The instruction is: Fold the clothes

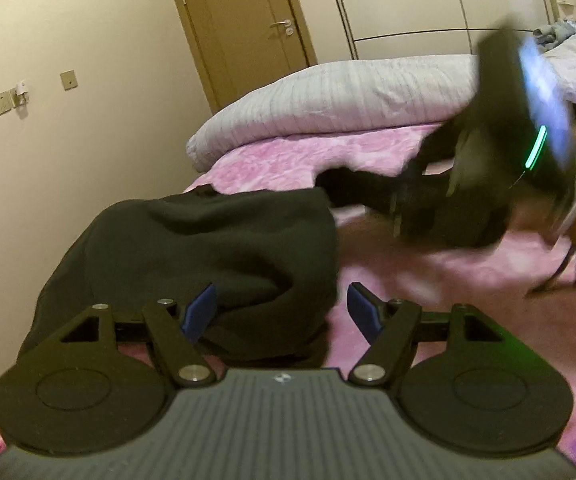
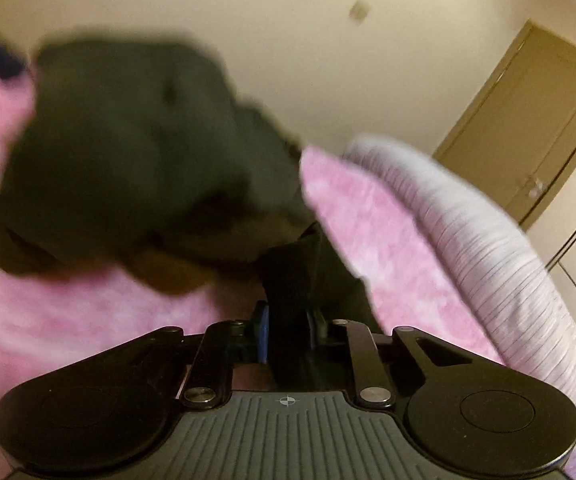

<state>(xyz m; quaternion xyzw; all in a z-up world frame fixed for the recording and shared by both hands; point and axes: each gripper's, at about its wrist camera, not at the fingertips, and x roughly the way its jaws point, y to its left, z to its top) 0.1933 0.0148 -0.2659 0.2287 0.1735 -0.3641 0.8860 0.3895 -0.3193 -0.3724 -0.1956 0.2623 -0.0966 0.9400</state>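
Note:
A black garment [image 1: 207, 252] lies bunched on the pink bed cover [image 1: 428, 292]. My left gripper [image 1: 281, 312] is open, its blue pads on either side of the garment's near right edge, holding nothing. The right gripper [image 1: 412, 204] shows blurred in the left wrist view, gripping a stretched strip of the black cloth above the bed. In the right wrist view my right gripper [image 2: 288, 332] is shut on a fold of the black garment [image 2: 127, 160], which hangs lifted and blurred ahead of it.
A striped white-lilac duvet [image 1: 328, 96] lies rolled along the bed's far side; it also shows in the right wrist view [image 2: 488, 248]. A beige wall, a wooden door [image 1: 239, 28] and white wardrobes [image 1: 400, 0] stand behind.

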